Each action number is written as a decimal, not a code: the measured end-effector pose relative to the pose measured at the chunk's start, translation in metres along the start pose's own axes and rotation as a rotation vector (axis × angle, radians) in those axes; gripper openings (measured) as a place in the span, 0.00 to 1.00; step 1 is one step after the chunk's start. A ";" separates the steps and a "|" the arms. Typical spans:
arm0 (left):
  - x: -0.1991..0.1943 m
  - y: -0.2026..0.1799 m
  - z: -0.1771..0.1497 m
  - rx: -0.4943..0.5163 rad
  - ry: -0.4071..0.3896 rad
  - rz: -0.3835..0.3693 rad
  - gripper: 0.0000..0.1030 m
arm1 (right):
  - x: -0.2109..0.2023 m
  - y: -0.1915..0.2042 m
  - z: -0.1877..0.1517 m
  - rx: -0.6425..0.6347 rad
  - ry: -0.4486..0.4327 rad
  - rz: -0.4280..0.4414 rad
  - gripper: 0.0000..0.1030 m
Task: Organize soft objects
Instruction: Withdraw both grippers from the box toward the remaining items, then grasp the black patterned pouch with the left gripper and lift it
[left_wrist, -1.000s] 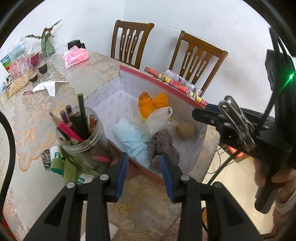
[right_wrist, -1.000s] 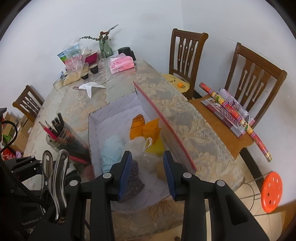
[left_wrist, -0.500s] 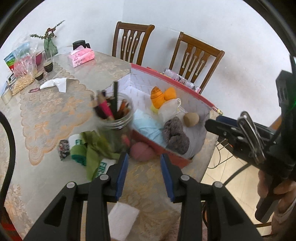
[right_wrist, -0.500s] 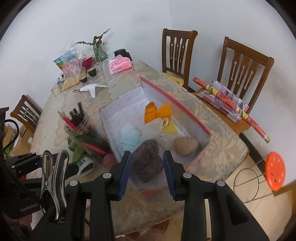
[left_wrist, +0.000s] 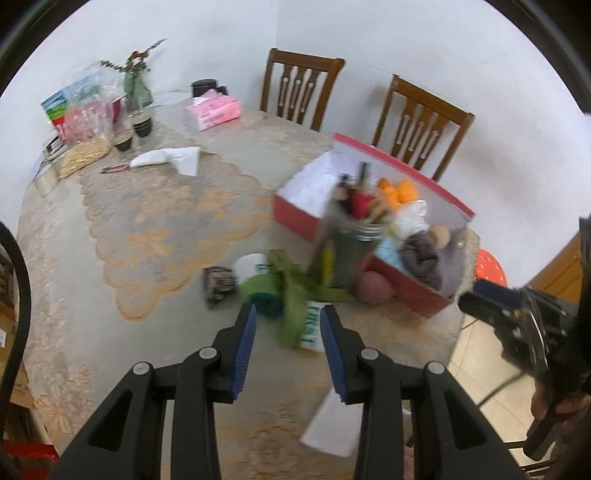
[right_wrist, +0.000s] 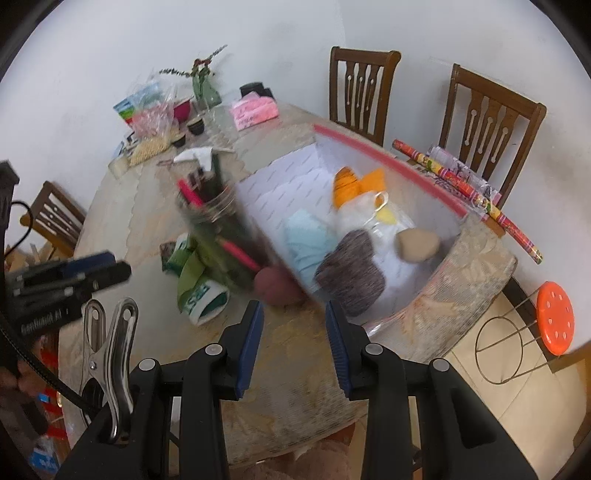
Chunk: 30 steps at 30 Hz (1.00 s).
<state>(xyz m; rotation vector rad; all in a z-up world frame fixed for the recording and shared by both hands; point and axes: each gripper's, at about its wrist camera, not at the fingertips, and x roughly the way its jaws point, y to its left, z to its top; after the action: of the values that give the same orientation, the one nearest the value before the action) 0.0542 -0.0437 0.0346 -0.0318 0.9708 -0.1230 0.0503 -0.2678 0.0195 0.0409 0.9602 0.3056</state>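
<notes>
Blue pads line the black fingers of both tools, and each pair stands partly apart with nothing between them. The left tool (left_wrist: 288, 347) hangs above the desk (left_wrist: 110, 295), touching nothing; past its tips, at about 12 o'clock, lies a green cloth (left_wrist: 295, 299) draped over a white-and-green roll (left_wrist: 310, 325). A small dark packet (left_wrist: 219, 284) sits at 10 o'clock of the tips.

The right tool (right_wrist: 293, 343) also hangs free over the desk edge, gripping nothing. A pink soft ball (right_wrist: 277, 288) lies on the desk just beyond its tips at 12 o'clock, against the near wall of the red-rimmed box (right_wrist: 388, 155). At 11 o'clock stands a glass jar of pencils (right_wrist: 218, 225), blurred, with the green cloth at its foot.

The box holds the soft things: a grey knitted piece (right_wrist: 351, 273) at the near end, a light blue cloth (right_wrist: 306, 240) beside it at 10 o'clock, a tan ball (right_wrist: 417, 243) at 2 o'clock of the grey piece, a white bag (right_wrist: 362, 218) in the middle, and an orange cloth (right_wrist: 354, 184) farther in.

Farther across the desk lie a white tissue (left_wrist: 170, 158) and a pink tissue pack (left_wrist: 214, 110). Two wooden chairs (left_wrist: 299, 88) stand against the wall, and an orange stool (right_wrist: 554, 321) stands on the floor at 3 o'clock in the right wrist view.
</notes>
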 end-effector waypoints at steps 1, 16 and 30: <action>0.001 0.007 0.000 -0.006 0.001 0.006 0.37 | 0.002 0.005 -0.002 -0.003 0.006 0.002 0.35; 0.064 0.068 0.009 -0.072 0.069 0.032 0.37 | 0.020 0.058 -0.018 -0.074 0.055 0.012 0.35; 0.113 0.079 0.018 -0.114 0.105 -0.006 0.37 | 0.042 0.068 -0.023 -0.101 0.114 -0.010 0.35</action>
<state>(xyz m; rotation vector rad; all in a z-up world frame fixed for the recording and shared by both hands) 0.1398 0.0208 -0.0547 -0.1346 1.0820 -0.0754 0.0381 -0.1934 -0.0156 -0.0740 1.0568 0.3498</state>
